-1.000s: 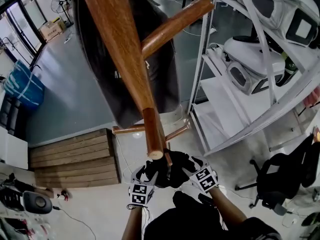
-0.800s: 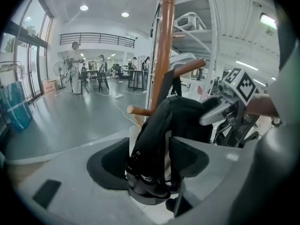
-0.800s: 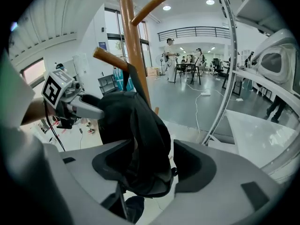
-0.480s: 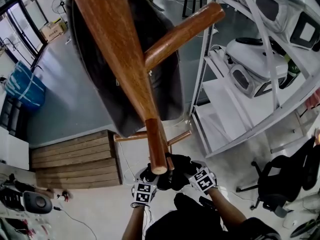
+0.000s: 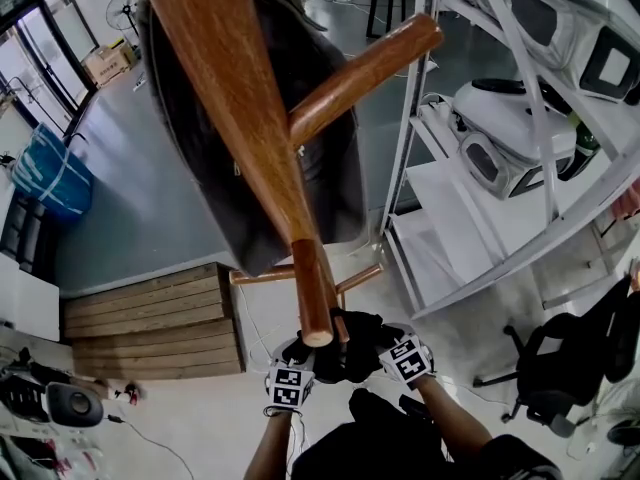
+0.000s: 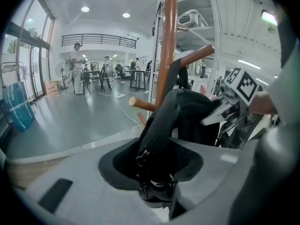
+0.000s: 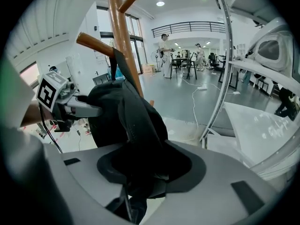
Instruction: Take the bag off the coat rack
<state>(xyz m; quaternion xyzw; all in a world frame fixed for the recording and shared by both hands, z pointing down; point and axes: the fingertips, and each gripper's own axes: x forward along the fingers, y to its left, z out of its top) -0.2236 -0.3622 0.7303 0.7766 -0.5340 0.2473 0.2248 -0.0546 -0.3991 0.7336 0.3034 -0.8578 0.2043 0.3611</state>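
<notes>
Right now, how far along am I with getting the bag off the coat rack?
Done: both grippers are at the bag. In hand: left gripper and right gripper jaws have just been closing on its fabric. Left: its strap still hangs on a peg; lift it off.

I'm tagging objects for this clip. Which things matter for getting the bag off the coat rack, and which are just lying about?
For the job:
black bag
coat rack

Lying about:
wooden platform
blue sack
office chair
white shelving
floor fan

coat rack (image 5: pixel 240 118) is glossy wood, bag (image 5: pixel 330 178) matt cloth (floor (image 5: pixel 140 178) smooth, shiny).
</notes>
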